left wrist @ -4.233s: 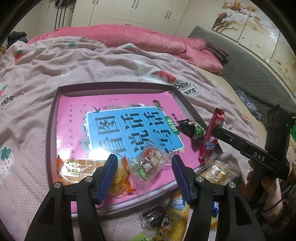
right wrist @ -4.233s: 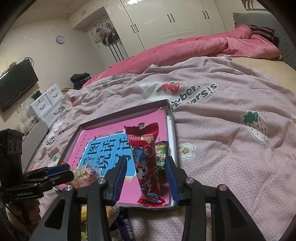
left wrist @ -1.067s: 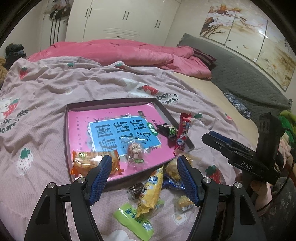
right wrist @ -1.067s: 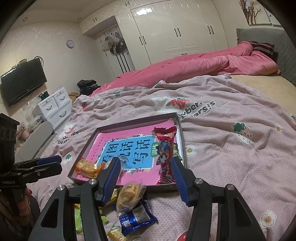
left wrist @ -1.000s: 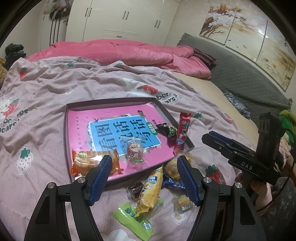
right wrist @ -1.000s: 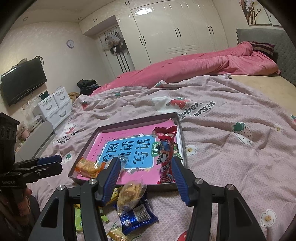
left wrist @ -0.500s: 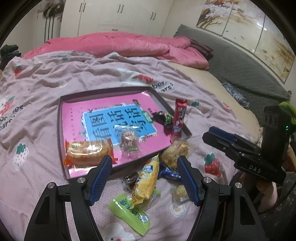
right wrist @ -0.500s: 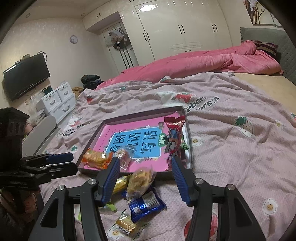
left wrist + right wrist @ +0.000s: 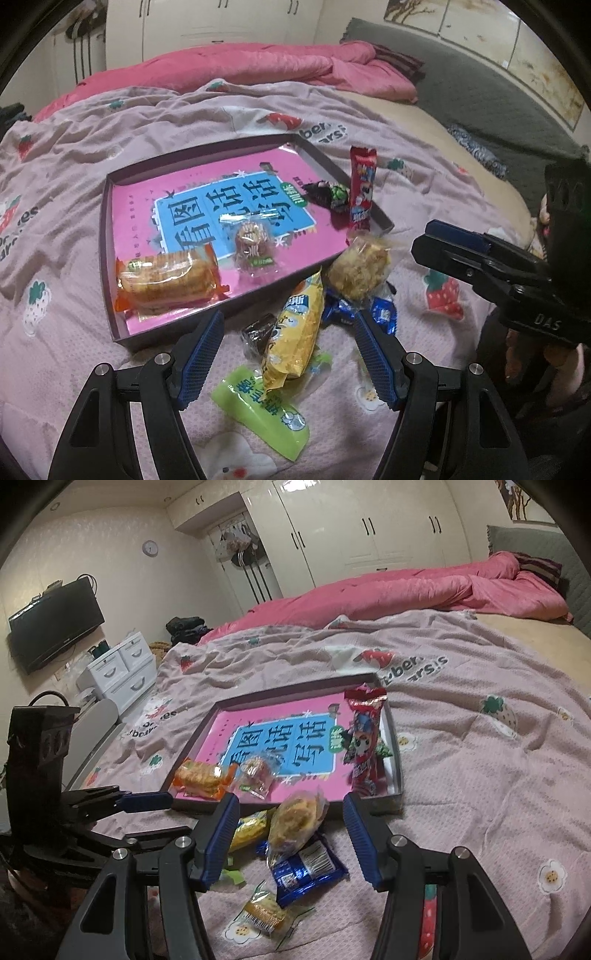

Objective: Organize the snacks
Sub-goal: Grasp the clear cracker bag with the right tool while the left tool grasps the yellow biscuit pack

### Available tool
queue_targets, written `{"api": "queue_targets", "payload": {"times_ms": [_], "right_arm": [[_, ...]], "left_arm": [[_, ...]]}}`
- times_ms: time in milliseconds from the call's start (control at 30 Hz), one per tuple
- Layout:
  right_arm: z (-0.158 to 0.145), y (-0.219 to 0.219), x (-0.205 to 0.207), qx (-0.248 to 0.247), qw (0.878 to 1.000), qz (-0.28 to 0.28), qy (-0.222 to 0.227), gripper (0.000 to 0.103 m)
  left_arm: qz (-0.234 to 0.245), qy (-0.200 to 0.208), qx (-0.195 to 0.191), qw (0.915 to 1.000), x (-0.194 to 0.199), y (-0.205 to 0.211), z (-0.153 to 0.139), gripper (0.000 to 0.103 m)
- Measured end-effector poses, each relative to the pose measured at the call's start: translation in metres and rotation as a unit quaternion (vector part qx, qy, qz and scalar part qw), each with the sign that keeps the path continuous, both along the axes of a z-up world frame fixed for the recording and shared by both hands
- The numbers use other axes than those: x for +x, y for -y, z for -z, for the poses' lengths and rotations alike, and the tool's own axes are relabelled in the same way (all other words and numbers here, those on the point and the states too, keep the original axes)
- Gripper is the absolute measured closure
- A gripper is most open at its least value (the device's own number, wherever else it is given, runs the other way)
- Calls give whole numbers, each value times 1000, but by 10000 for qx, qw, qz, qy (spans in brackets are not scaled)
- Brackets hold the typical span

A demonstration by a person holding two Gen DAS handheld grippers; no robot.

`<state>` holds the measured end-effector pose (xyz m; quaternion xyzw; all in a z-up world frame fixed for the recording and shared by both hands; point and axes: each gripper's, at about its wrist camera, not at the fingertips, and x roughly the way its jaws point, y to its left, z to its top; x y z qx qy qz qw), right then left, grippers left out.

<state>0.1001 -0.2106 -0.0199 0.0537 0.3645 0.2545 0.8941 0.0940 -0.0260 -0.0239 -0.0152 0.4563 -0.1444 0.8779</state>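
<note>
On the strawberry-print bedspread (image 9: 480,775) sits a shallow dark tray (image 9: 107,221) lined with a pink-and-blue sheet. Inside it lie an orange cracker pack (image 9: 166,280), a round clear-wrapped sweet (image 9: 253,245), a small dark candy (image 9: 327,194) and a long red bar (image 9: 362,188) propped against the right rim. Just outside the near edge, a loose pile rests on the cover: yellow packet (image 9: 297,328), lime-green packet (image 9: 260,410), blue wrapper (image 9: 308,867), a clear bag of puffed snack (image 9: 297,819). The left gripper (image 9: 288,354) hangs spread wide above the yellow packet, holding nothing; the right gripper (image 9: 290,830) is likewise spread, empty, over the puffed bag.
</note>
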Motion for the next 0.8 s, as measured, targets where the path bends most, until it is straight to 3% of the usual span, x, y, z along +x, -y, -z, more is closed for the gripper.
{"api": "queue_targets", "payload": {"times_ms": [333, 800], "right_arm": [[15, -7, 5, -57, 9995, -147, -288, 45], [32, -13, 19, -9, 9980, -197, -598, 45]], "left_arm": [[112, 105, 356, 9992, 0, 11, 8, 29], [248, 75, 419, 9988, 9, 19, 19, 29]]}}
